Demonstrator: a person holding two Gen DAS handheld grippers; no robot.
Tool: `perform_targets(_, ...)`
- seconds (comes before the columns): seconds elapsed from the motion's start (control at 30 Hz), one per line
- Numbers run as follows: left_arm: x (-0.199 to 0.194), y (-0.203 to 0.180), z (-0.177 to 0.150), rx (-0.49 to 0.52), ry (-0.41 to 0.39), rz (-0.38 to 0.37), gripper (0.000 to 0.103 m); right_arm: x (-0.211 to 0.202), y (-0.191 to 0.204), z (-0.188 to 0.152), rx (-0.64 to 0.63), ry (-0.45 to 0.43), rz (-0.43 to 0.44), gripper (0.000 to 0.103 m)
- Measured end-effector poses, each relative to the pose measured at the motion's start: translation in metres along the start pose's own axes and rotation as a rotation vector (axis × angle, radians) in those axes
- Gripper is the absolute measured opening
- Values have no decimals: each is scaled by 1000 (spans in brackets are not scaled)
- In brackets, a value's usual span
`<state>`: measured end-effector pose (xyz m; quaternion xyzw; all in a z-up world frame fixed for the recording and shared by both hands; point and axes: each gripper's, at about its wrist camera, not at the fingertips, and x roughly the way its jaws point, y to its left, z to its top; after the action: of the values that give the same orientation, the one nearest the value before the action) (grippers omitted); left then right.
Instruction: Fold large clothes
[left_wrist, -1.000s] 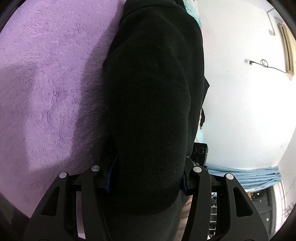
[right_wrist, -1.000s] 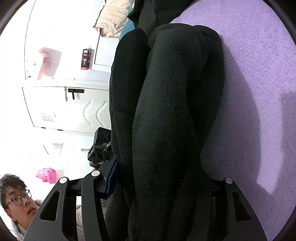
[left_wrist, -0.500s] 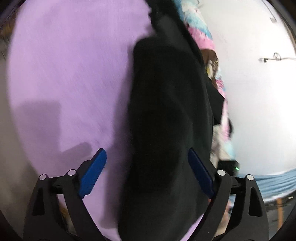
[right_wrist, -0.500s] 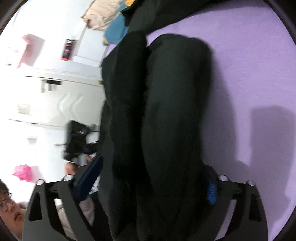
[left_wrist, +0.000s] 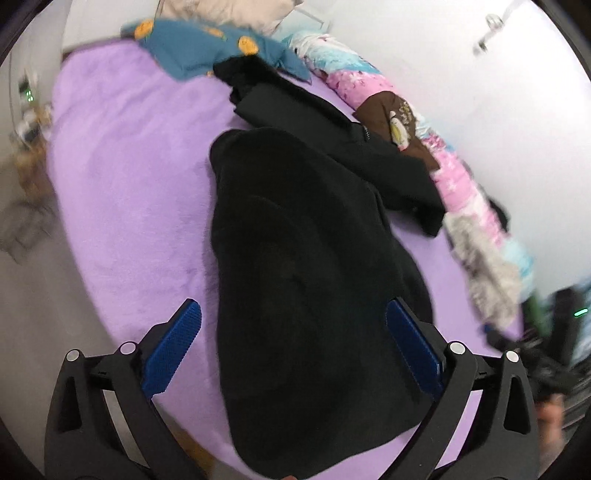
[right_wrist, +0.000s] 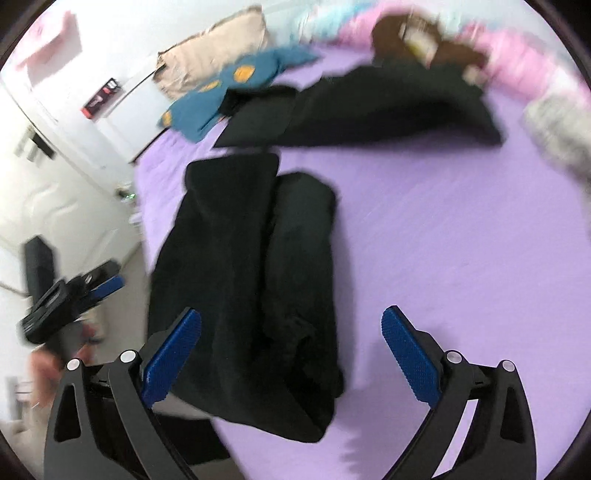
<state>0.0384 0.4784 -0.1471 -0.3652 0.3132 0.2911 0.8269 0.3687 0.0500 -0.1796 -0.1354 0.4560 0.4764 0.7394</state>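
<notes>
The left gripper (left_wrist: 293, 347) has just been opening and its blue fingers (left_wrist: 173, 345) stand wide apart, touching nothing; the folded black garment (left_wrist: 306, 280) lies on the purple bed (left_wrist: 125, 177) below and between them, not gripped. The right gripper (right_wrist: 291, 350) has likewise just been opening, its fingers (right_wrist: 410, 354) spread wide and empty, with the same black garment lying below and toward its left finger. Beyond both fingertips, a second dark garment (right_wrist: 369, 110) lies spread near a blue cushion (left_wrist: 207, 48).
</notes>
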Motion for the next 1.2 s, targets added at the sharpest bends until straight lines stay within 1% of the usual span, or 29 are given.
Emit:
perform_targets(0.03,-2,-1,-7,13,-13,13,96,13,32,8,-32,-27,-35,97)
perform_targets(0.07,-5,-8,-15,40,-35,37,96,13,57,7,-79,-59,-57,97)
perform_targets(0.1,-4,-13,-20,69,-46,59,96,15,88,19,-137,-80,-82,97)
perform_targets(0.13,-4,-19,-26,106,-50,83,96,16,101,13,-191,-92,-110,96)
perform_targets(0.17,-4,-26,-33,154,-57,112,96,10,121,20,-221,-99,-124,96)
perform_targets(0.2,-4,-33,-36,194,-69,127,96,23,134,23,-223,-84,-101,96)
perform_targets(0.23,1,-37,-41,241,-80,148,96,30,137,24,-194,-72,-74,96)
perform_targets(0.27,8,-37,-46,267,-82,171,96,33,134,21,-148,-66,-60,96)
perform_targets(0.33,19,-32,-53,288,-86,215,96,48,133,20,-136,-53,-97,96)
perform_targets(0.4,29,-26,-60,284,-73,228,96,70,130,18,-148,-45,-133,96)
perform_targets(0.47,41,-17,-68,271,-55,212,97,84,122,15,-107,-14,-131,97)
perform_targets(0.53,52,-11,-75,263,-43,205,98,97,112,12,-59,9,-111,97)
perform_targets(0.6,60,-5,-80,240,-34,199,98,107,107,7,-53,18,-107,97)
perform_targets(0.63,66,-2,-82,231,-16,200,98,112,106,5,-45,24,-106,97)
perform_targets(0.73,72,6,-82,178,4,172,98,122,99,3,12,27,-81,97)
perform_targets(0.77,72,6,-81,177,6,172,98,122,98,4,28,26,-76,97)
perform_targets(0.87,65,2,-77,191,-1,189,98,114,104,7,35,12,-90,97)
perform_targets(0.93,58,-2,-75,211,-6,205,98,101,116,9,-8,-21,-127,97)
perform_targets(1.0,51,-8,-71,249,19,245,97,86,127,10,-47,-48,-169,97)
perform_targets(1.13,21,-13,-68,226,1,222,97,51,143,6,-70,-99,-175,97)
perform_targets(1.2,5,-16,-72,227,-4,223,97,33,149,2,-64,-114,-170,97)
